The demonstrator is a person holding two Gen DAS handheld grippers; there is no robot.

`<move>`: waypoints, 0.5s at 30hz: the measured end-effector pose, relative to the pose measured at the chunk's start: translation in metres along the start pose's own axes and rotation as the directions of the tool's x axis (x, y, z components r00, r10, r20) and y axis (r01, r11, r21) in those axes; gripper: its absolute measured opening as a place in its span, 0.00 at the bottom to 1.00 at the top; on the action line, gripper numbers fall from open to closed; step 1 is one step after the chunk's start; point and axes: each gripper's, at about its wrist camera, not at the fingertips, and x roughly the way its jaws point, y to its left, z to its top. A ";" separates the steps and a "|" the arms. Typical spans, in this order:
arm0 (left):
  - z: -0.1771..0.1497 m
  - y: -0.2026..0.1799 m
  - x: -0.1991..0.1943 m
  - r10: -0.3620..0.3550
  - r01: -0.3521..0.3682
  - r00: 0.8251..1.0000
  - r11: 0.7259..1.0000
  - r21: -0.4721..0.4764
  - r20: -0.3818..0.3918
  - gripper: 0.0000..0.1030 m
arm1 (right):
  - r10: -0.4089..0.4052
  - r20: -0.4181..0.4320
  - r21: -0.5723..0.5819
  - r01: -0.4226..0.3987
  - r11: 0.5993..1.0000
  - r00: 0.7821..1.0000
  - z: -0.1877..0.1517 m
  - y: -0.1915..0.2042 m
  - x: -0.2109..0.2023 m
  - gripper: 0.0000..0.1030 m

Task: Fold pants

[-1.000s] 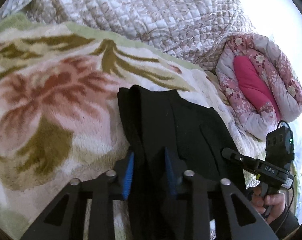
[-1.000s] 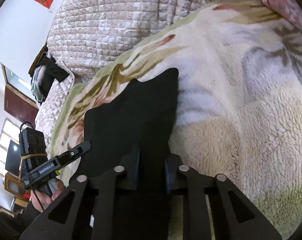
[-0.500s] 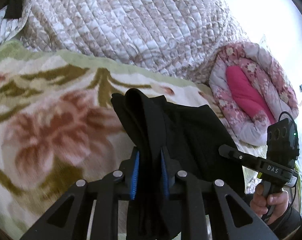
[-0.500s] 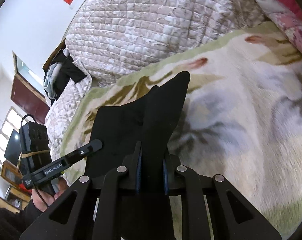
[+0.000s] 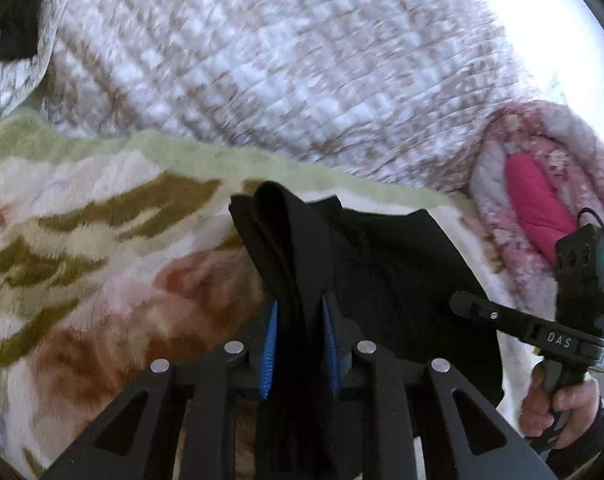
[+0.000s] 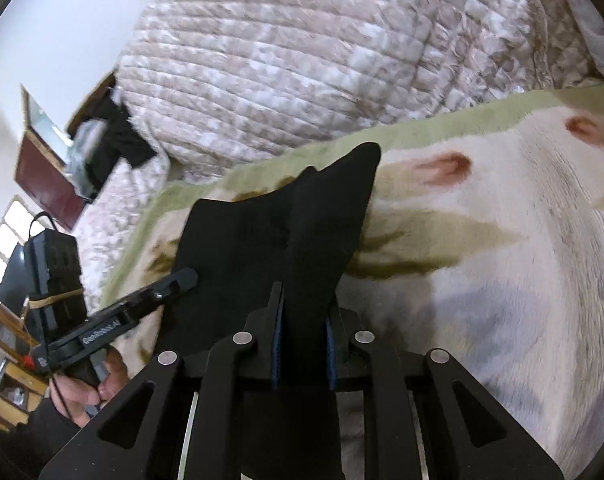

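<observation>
Left tongs and right tongs both clamped on black pants, pads easing slightly apart. Pants lifted over floral blanket on bed. Fold judged midway; laying down and flattening left.

Black two-finger left gripper with blue ribbed pads and silver pivot screws. Black right gripper, white "DAS" lettering, green light, thin black cable, dark sleeve behind.

Floral blanket, quilted bedspread
</observation>
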 end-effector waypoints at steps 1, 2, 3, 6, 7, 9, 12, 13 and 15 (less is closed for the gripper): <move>-0.003 0.006 0.007 0.030 -0.030 0.999 0.999 -0.009 -0.019 0.26 | -0.045 -0.014 0.009 0.045 0.999 0.999 -0.001 -0.006 0.004 0.24; -0.006 0.011 0.010 0.040 -0.041 0.999 0.999 -0.020 -0.028 0.27 | -0.075 -0.020 0.017 0.076 0.997 0.997 -0.003 -0.011 0.005 0.26; -0.010 0.016 0.009 0.026 -0.027 0.999 0.999 -0.035 -0.025 0.29 | -0.086 -0.009 0.019 0.086 0.996 0.996 -0.006 -0.015 0.001 0.27; -0.017 0.019 -0.002 0.048 -0.048 0.999 0.998 -0.037 -0.001 0.29 | -0.138 0.024 -0.005 0.138 0.990 0.990 -0.011 -0.017 -0.012 0.28; -0.018 0.017 -0.007 0.068 -0.068 0.998 0.997 -0.033 0.009 0.29 | -0.150 0.035 -0.019 0.151 0.988 0.988 -0.014 -0.014 -0.017 0.28; -0.020 0.013 -0.020 0.087 -0.086 0.996 0.996 -0.032 0.027 0.28 | -0.168 0.065 -0.070 0.172 0.983 0.984 -0.020 -0.001 -0.028 0.28; -0.024 -0.002 -0.043 0.088 -0.087 0.993 0.996 -0.007 0.073 0.28 | -0.173 0.089 -0.157 0.185 0.970 0.981 -0.034 0.023 -0.036 0.28; -0.027 -0.009 -0.049 0.079 -0.080 0.993 0.997 0.006 0.085 0.28 | -0.162 0.086 -0.175 0.175 0.969 0.983 -0.039 0.029 -0.036 0.28; -0.036 -0.024 -0.059 0.050 -0.053 0.995 0.998 0.034 0.092 0.28 | -0.151 0.079 -0.217 0.165 0.962 0.985 -0.051 0.042 -0.034 0.28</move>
